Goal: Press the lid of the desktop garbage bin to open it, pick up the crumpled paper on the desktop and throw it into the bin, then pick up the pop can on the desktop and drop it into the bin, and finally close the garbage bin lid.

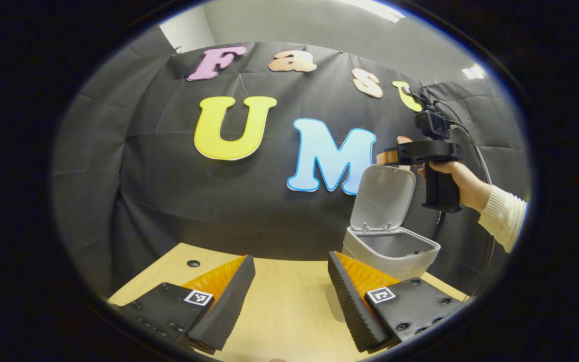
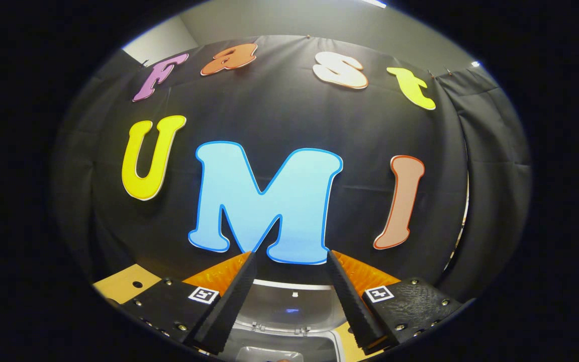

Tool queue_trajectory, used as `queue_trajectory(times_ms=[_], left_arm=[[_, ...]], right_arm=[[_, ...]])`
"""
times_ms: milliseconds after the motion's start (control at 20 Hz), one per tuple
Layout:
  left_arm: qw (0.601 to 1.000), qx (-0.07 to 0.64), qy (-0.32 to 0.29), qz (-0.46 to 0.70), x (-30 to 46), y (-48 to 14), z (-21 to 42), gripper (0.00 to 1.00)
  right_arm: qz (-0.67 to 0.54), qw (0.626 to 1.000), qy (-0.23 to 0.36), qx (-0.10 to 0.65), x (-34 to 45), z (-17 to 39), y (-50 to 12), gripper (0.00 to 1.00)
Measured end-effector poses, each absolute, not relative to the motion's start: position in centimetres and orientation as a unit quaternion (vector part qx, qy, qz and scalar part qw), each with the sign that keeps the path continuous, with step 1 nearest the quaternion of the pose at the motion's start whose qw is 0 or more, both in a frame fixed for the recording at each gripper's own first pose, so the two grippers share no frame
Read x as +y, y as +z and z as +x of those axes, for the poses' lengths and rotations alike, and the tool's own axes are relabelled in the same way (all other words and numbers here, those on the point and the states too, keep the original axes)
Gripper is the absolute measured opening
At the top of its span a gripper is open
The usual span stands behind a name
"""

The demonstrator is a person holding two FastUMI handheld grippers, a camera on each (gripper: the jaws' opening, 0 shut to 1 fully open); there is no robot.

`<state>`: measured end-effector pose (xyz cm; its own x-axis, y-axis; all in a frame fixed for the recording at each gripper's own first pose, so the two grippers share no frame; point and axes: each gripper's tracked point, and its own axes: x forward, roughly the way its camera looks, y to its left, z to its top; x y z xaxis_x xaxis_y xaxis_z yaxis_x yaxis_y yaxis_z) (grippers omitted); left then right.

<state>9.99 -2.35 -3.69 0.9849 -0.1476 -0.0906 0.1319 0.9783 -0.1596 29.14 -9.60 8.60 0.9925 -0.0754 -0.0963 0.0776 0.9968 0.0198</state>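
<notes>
In the left gripper view, the left hand-held gripper (image 1: 292,296) is held low over the light wooden counter (image 1: 289,311), its fingers spread wide apart with nothing between them. The garbage bin (image 1: 391,251) is seen standing near the counter's far right edge, its lid (image 1: 383,197) raised upright on its hinge at the back and the inside laid open. Above the lid, the right hand-held gripper (image 1: 387,157) is held level by a hand (image 1: 463,183) in a cream knitted sleeve (image 1: 503,216); whether its fingers are released or clenched cannot be told from this view. A small round hole (image 1: 193,263) is seen near the counter's far left corner. In the right gripper view, the right hand-held gripper (image 2: 289,296) is shown released, its fingers parted and empty, directly above the raised lid (image 2: 289,306) and the open mouth of the garbage bin (image 2: 279,349). The black cloth wall (image 2: 279,115) is faced by both cameras.
</notes>
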Motion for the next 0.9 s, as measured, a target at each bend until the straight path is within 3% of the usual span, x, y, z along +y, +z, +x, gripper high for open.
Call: queue_trajectory(times_ms=[900], left_arm=[[0.993,0.044,-0.080,-0.079,-4.2,-3.6,6.3,0.95]], right_arm=[[0.090,0.994,-0.005,0.062,-8.1,21.3,5.1,0.90]])
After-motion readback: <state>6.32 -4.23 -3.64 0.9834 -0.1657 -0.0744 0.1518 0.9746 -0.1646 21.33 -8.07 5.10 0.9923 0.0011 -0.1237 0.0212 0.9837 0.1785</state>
